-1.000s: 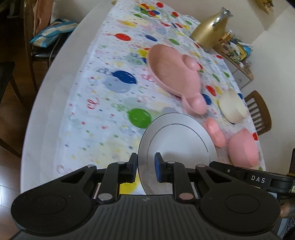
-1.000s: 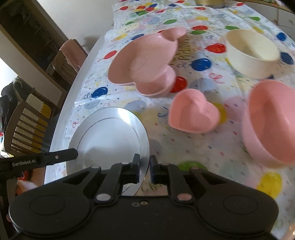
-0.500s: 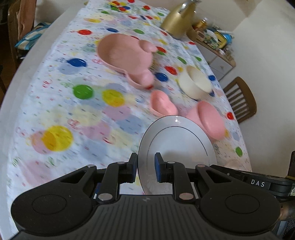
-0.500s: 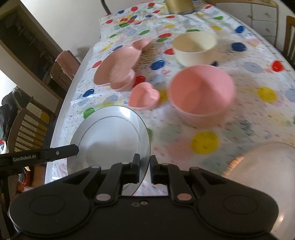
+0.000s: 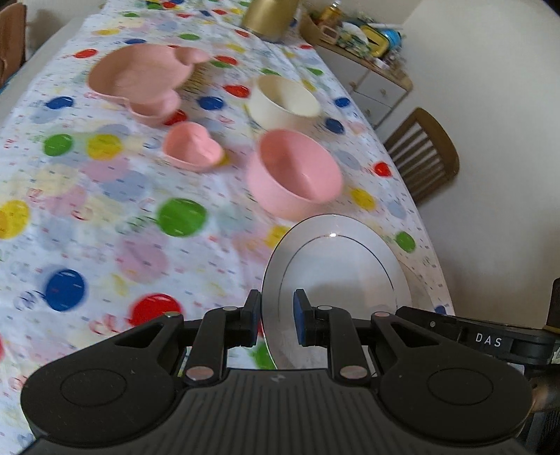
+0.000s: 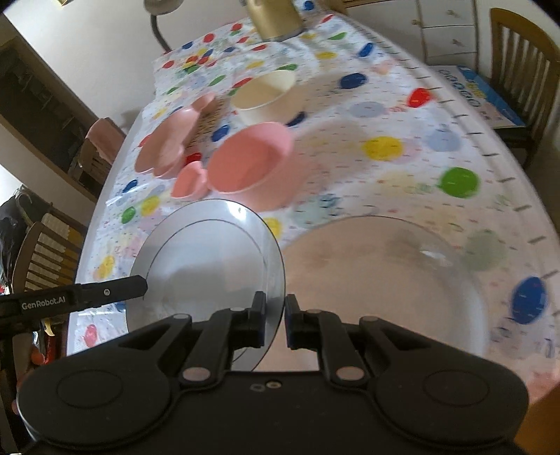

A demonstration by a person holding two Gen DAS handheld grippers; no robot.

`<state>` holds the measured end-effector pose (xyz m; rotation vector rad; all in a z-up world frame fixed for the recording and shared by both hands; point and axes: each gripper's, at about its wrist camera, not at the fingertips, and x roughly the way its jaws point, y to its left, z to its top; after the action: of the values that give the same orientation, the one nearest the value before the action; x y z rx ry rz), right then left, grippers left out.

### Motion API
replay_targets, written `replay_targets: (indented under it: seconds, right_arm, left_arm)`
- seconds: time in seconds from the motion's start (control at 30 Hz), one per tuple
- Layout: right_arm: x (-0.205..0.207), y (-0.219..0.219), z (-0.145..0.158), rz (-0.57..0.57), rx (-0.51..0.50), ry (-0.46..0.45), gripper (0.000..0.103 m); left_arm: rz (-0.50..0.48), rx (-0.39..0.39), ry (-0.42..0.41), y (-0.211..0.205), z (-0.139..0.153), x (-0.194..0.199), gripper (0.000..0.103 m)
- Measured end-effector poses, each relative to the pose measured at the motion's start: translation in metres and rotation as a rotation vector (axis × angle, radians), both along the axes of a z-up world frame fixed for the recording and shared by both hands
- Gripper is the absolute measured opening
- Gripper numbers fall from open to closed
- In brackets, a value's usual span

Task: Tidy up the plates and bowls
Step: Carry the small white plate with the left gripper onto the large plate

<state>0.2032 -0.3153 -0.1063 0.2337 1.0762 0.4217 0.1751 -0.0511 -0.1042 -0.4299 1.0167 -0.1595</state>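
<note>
Both grippers hold one white plate with a thin ring (image 5: 339,266) (image 6: 206,259) above the table. My left gripper (image 5: 277,320) is shut on its left rim. My right gripper (image 6: 274,323) is shut on its right rim. A larger glass plate (image 6: 385,280) lies on the cloth just right of and below the held plate. Farther off stand a pink round bowl (image 5: 294,171) (image 6: 250,162), a small pink heart bowl (image 5: 192,147) (image 6: 189,180), a cream bowl (image 5: 281,101) (image 6: 266,92) and a pink mouse-shaped dish (image 5: 140,77) (image 6: 164,143).
The table has a spotted cloth (image 5: 105,210). A gold jug (image 5: 269,14) (image 6: 274,15) stands at the far end. A wooden chair (image 5: 427,154) and a cabinet with clutter (image 5: 353,38) are to the right. More chairs (image 6: 42,245) are on the left.
Both grippers have carried the white plate to the right along the table, past the pink bowls. The glass plate has come into the right wrist view.
</note>
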Motion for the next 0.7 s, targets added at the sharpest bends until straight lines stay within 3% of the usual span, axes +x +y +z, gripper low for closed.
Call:
replay_targets:
  seconds: [0.37,0.7]
  right_arm:
    - [-0.002,-0.072,-0.017,-0.055,-0.005,0.024,0.010]
    - [0.001,-0.093,-0.037,-0.036,-0.012,0.054,0.009]
  left_arm:
    - [-0.065,0.029,0.039,-0.073,-0.017,0.008,0.019]
    - [-0.086,0.079,0.099,-0.098,-0.037,0.011,0.019]
